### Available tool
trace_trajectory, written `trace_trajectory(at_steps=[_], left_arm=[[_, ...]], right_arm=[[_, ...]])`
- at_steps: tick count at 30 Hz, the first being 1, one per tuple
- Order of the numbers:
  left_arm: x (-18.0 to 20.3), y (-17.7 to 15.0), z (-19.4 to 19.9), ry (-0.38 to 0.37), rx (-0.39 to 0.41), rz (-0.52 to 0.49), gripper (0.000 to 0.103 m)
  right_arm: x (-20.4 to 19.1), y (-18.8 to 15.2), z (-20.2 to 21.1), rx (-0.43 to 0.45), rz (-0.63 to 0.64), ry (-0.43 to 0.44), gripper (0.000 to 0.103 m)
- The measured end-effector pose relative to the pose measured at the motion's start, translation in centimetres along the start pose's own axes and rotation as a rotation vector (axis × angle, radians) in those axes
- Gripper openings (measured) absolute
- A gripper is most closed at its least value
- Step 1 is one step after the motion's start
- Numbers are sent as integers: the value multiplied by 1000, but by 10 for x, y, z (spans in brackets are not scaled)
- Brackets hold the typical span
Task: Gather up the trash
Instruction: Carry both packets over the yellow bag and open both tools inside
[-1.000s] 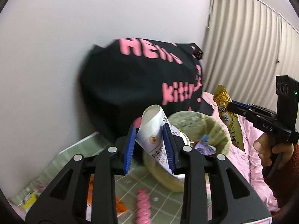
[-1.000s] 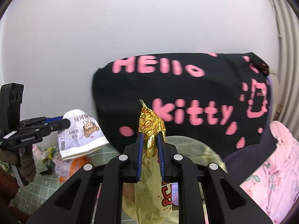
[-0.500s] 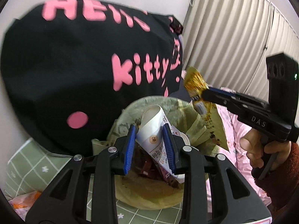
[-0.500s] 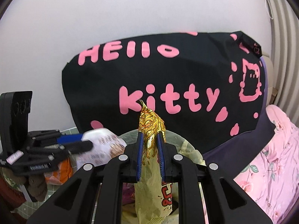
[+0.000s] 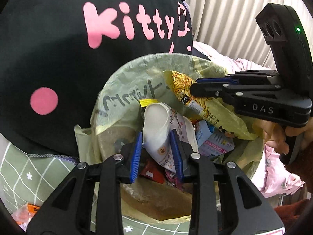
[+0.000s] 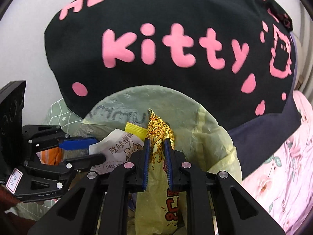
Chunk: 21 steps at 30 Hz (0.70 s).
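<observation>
While tilted down over the bin (image 5: 125, 82), left gripper (image 5: 157, 152) clamps a white wrapper (image 5: 158, 129) (perhaps paper); right gripper (image 6: 157, 162) pinches a noodle packet (image 6: 159, 135).

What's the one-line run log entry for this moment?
left hand-held gripper: shut on white paper wrapper | right hand-held gripper: shut on yellow noodle packet | both over lined trash bin | release: pending

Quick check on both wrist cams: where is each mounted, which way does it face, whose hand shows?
Left wrist: on the left gripper, angled down into the lined bin; it clamps a white wrapper; the person's right hand shows.
Right wrist: on the right gripper, angled down at the same bin; it clamps a noodle packet.
Shared: bin, both wrappers, black Kitty bag.
</observation>
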<state>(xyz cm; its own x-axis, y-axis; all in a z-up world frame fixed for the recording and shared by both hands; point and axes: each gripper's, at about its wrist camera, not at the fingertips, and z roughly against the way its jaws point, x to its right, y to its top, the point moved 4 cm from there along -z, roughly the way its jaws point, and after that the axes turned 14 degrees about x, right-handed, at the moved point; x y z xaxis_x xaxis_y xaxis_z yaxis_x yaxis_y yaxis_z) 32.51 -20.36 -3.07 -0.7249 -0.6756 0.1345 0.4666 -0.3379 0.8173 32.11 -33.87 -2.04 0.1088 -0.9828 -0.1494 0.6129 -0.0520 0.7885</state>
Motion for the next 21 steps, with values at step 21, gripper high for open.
trace_trajectory(at_steps=[21], left_arm=[[-9,3,20,-121,12,168,29]], right_arm=[[-1,13,25,124,-61,-10,16]])
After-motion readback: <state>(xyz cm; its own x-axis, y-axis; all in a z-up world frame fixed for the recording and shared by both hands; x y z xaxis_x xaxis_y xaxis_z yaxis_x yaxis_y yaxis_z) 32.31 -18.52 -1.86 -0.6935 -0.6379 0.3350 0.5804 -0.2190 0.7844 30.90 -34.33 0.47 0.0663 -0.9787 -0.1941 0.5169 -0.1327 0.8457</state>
